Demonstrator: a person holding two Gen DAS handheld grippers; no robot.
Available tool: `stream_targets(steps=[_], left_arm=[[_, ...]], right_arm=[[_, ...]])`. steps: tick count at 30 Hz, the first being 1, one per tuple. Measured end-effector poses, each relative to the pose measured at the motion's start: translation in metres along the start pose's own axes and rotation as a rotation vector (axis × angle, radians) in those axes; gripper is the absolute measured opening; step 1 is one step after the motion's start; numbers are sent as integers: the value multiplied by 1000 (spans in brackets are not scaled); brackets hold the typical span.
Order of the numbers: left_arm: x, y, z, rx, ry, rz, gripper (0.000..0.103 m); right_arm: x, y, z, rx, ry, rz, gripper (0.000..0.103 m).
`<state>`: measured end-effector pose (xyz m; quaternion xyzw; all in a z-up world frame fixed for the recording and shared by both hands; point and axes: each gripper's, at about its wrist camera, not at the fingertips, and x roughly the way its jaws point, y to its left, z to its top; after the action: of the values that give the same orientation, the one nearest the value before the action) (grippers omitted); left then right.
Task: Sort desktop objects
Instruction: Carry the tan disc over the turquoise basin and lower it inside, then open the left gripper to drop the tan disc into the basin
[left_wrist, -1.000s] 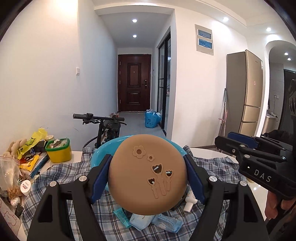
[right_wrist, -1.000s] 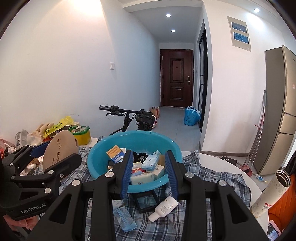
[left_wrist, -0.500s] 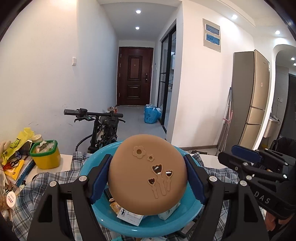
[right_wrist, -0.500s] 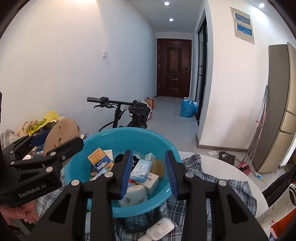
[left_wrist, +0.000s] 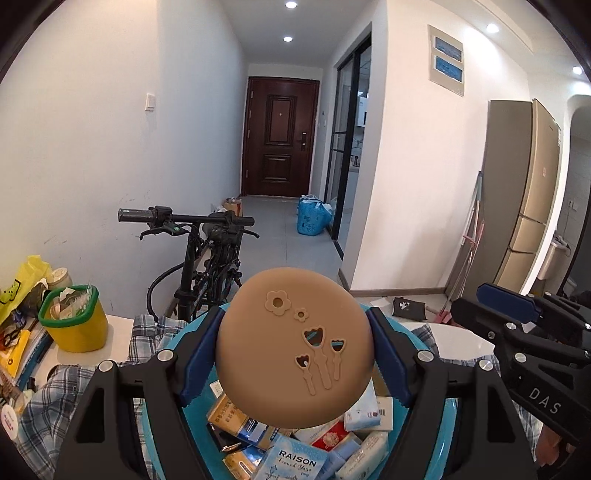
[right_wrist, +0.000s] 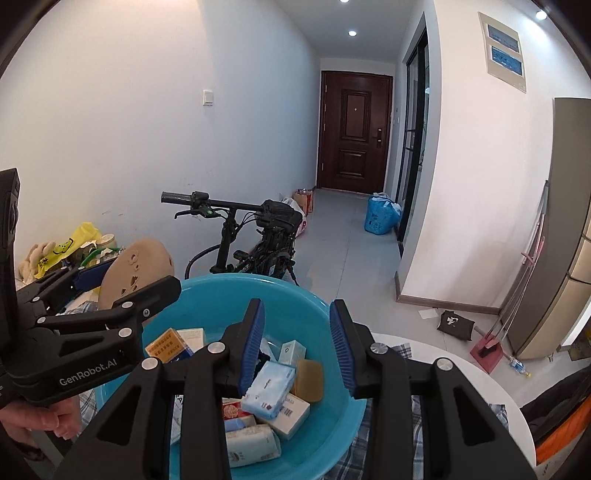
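- The left claw (left_wrist: 295, 350) is clamped on a tan round pad (left_wrist: 293, 345), its blue pads pressing the pad's left and right edges; the pad stands on edge, its face with flower cut-outs turned to the camera.
- The right claw (right_wrist: 297, 349) has its fingers parted with nothing between them, and it hangs over the basin.
- Directly under both claws sits the blue basin (right_wrist: 221, 295), filled with small boxes and tissue packs (right_wrist: 271, 384); a pack printed RAISON (left_wrist: 295, 461) lies at its near side.
- The held pad is above the basin's contents, apparently not touching them, though its lower edge hides the gap.
- The basin rests on a checked cloth (left_wrist: 144, 328) spread over the white bench (right_wrist: 461, 373).
- Further left on the bench stands a yellow tub with a green rim (left_wrist: 72, 317), beside a yellow bag (left_wrist: 22, 280).
- Behind the bench a black bicycle (left_wrist: 207, 251) leans by the wall.
- Beyond it the hallway runs to a dark brown door (left_wrist: 280, 136).
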<state>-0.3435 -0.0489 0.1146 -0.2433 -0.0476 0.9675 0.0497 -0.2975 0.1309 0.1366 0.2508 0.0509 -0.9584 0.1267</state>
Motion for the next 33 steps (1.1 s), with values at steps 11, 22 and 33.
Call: stream_targets(steps=[11,22,33], left_arm=[[57,23,-19,-100,183,43,78],[98,41,-45,-189,435,-47,80],[99,32,-45,-143,438,-37,83]], right_arm=[[38,-2,-12,34,6,54,35],[64,2,-30,7,141,47,35],[76,-11,-37,56,206,67,35]])
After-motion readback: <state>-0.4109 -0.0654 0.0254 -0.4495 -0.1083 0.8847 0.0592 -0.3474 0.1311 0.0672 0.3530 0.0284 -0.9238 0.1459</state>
